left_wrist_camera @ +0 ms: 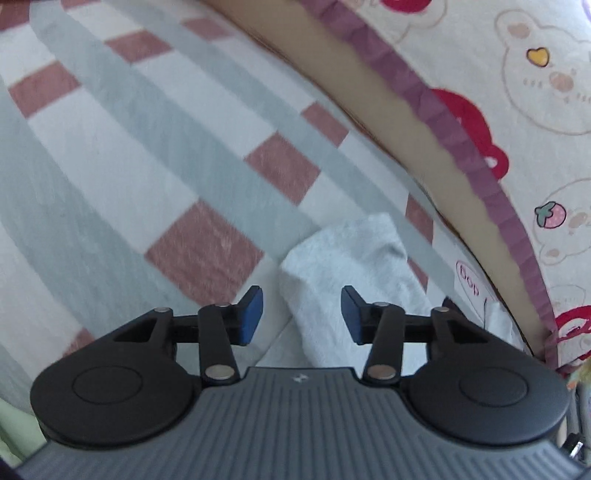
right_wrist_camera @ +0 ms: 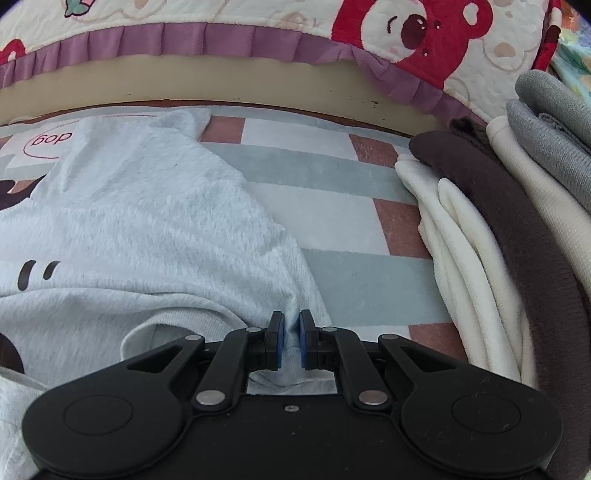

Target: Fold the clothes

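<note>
Checked rug point(right_wrist_camera: 332, 206) in grey-green, white and dusty red covered the floor and carried every item listed. Light grey garment point(right_wrist_camera: 140, 221), fleecy, with small dark printed marks, lay spread on the rug at the left of the right wrist view, one end reaching toward the bed; in the left wrist view a narrow rounded end of it point(left_wrist_camera: 347, 266) lay on the rug ahead of the fingers. Right gripper point(right_wrist_camera: 291, 339): blue pads nearly together, pinching a raised fold at the garment's near edge. Left gripper point(left_wrist_camera: 302, 314): jaws apart, nothing pressed between the pads, the garment's end lying on the rug below and beyond the gap without visible contact. Stack of folded clothes point(right_wrist_camera: 491, 236), cream, dark brown and grey layers, stood on the rug at the right, apart from the garment, with bare rug between. Bed base point(right_wrist_camera: 221, 86), beige, ran along the far edge of the rug. Quilt point(right_wrist_camera: 258, 14), cream with red bear prints and a purple ruffled trim point(right_wrist_camera: 166, 40), hung over the base.
</note>
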`<state>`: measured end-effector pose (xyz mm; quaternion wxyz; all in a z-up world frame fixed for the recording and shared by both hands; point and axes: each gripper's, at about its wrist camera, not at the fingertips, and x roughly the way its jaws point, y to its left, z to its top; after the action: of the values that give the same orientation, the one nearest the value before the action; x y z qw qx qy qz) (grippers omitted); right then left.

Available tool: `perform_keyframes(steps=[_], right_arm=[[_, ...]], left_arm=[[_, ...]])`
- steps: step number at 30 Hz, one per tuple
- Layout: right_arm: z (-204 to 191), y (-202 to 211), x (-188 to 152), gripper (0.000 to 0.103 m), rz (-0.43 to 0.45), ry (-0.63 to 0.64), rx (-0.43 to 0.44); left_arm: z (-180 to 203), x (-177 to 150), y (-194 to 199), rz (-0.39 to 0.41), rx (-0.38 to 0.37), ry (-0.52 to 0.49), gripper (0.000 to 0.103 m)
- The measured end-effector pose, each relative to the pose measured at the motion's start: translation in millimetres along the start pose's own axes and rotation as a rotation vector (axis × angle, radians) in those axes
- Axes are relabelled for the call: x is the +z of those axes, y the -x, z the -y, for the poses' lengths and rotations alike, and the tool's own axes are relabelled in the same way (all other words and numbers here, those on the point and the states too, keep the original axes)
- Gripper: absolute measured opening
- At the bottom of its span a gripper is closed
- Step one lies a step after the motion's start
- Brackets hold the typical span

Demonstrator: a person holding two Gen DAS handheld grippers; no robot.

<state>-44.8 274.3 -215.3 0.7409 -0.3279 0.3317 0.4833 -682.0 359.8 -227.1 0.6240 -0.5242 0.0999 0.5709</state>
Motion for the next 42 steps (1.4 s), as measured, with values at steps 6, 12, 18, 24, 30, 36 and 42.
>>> perform_keyframes(steps=[6, 12, 18, 24, 30, 36, 42], right_arm=[[-4.1, -2.7, 1.6, 0.012, -0.004, 0.000, -0.007], [-1.1, 15.9, 0.5, 0.008, 0.091, -0.073, -0.043], [-2.0, 23.9, 1.0, 0.007, 0.106, -0.070, -0.083], [-5.3, 11.8, -4.0, 0.007, 0.063, -0.069, -0.082], [-6.5, 10.1, -5.1, 0.009, 0.050, -0.090, -0.058], [17.4, 29.2, 2.2, 0.016, 0.131, -0.237, 0.013], [20.8, 23.0, 31.7, 0.061, 0.133, -0.242, 0.137]], left_arm=[[3.6, 3.1, -36.0, -0.102, -0.019, 0.033, 0.053], [23.0, 7.9, -5.7, 0.105, -0.184, -0.114, 0.007], [-14.1, 21.6, 29.6, 0.306, -0.319, 0.025, 0.007], [-3.6, 10.8, -3.4, 0.045, -0.221, -0.032, 0.035], [34.5, -3.5, -30.7, 0.001, 0.018, -0.290, 0.070], [45.0, -1.4, -69.0, -0.027, 0.074, -0.419, 0.016], [39.8, 13.3, -57.0, 0.021, -0.084, -0.314, 0.002]])
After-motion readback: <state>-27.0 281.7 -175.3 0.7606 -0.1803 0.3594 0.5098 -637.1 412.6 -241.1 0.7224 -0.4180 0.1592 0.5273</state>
